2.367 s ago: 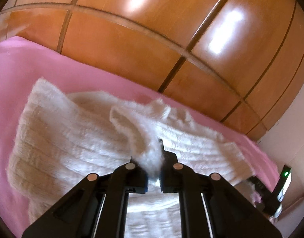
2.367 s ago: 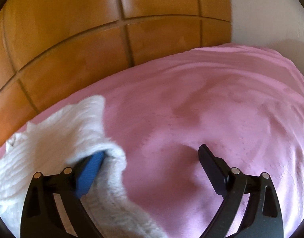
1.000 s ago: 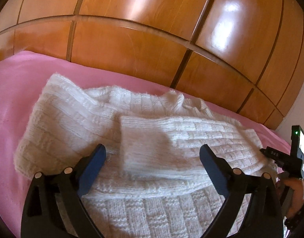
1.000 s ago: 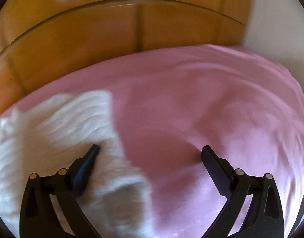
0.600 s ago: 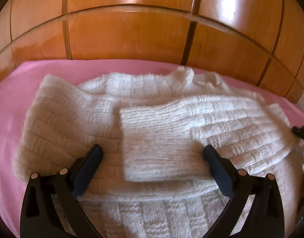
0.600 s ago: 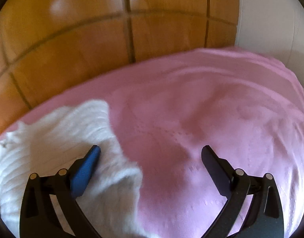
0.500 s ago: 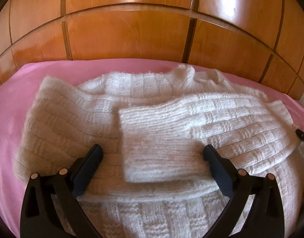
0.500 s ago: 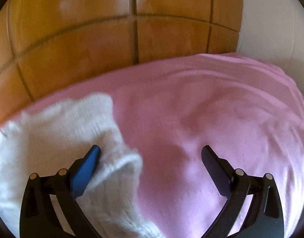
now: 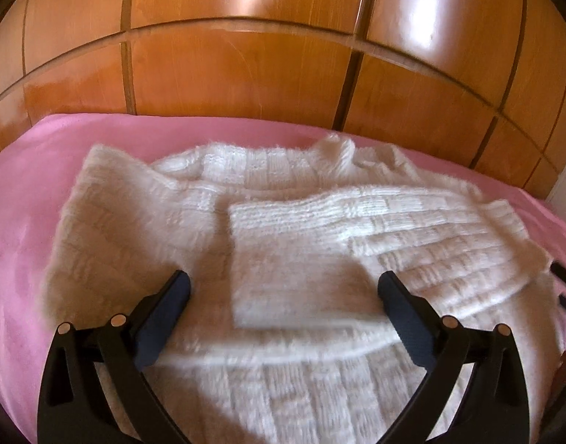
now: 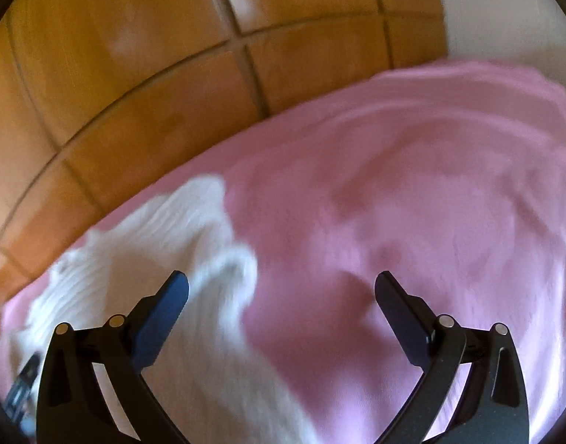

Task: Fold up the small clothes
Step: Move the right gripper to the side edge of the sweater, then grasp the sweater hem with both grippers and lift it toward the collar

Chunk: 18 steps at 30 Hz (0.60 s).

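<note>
A white knitted sweater [image 9: 283, 229] lies flat on the pink bedspread [image 9: 20, 222]. One sleeve [image 9: 319, 244] is folded across its chest. My left gripper [image 9: 283, 296] is open and empty, hovering over the sweater's lower middle. In the right wrist view the sweater's right edge [image 10: 146, 259] shows blurred at the lower left. My right gripper [image 10: 281, 296] is open and empty, with its left finger over the sweater's edge and its right finger over bare bedspread [image 10: 430, 203].
A glossy wooden panelled headboard [image 9: 283, 55] runs along the back of the bed and also shows in the right wrist view [image 10: 135, 55]. A white wall [image 10: 504, 7] stands at the far right. Part of the other gripper [image 9: 565, 285] shows at the sweater's right edge.
My left gripper let go of the sleeve, which now lies folded across the chest, and opened wide. My right gripper stayed open and shifted slightly along the sweater's right edge.
</note>
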Motion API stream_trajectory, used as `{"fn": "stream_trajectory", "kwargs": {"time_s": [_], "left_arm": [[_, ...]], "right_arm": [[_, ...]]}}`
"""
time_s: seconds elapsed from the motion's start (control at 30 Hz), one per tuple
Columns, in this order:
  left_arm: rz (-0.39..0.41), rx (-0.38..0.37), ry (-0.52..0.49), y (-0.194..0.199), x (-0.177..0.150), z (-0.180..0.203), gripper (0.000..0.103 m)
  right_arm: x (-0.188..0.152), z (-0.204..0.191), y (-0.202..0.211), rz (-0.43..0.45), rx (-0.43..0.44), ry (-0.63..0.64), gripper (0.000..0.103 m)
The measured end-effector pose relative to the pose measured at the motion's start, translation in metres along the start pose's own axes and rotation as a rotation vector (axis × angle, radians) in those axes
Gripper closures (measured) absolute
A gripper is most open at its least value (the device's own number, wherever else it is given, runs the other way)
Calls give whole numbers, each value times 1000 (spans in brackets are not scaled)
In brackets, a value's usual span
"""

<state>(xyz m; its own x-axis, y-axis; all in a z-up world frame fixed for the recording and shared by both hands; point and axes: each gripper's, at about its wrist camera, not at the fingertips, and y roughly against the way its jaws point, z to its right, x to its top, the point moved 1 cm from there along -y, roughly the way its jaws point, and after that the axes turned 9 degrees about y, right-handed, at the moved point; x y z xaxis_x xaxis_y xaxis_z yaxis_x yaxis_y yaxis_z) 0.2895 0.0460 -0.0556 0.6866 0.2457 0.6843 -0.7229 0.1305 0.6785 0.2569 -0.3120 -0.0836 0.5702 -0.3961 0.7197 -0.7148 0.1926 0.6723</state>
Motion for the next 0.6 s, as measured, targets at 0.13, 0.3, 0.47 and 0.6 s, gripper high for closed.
{"fn": "stream_trajectory", "kwargs": {"time_s": [0.13, 0.3, 0.47, 0.6], "left_arm": [[36, -94, 43, 37, -13, -12, 2], [80, -212, 65, 87, -45, -38, 2], [94, -175, 5, 116, -80, -64, 2], [55, -179, 40, 132, -105, -99, 8]], "right_arm": [[-18, 13, 32, 1, 114, 29, 6], [-46, 24, 66, -17, 247, 131, 28], [-72, 36, 84, -69, 371, 169, 37], [-91, 47, 93, -95, 465, 146, 41]]}}
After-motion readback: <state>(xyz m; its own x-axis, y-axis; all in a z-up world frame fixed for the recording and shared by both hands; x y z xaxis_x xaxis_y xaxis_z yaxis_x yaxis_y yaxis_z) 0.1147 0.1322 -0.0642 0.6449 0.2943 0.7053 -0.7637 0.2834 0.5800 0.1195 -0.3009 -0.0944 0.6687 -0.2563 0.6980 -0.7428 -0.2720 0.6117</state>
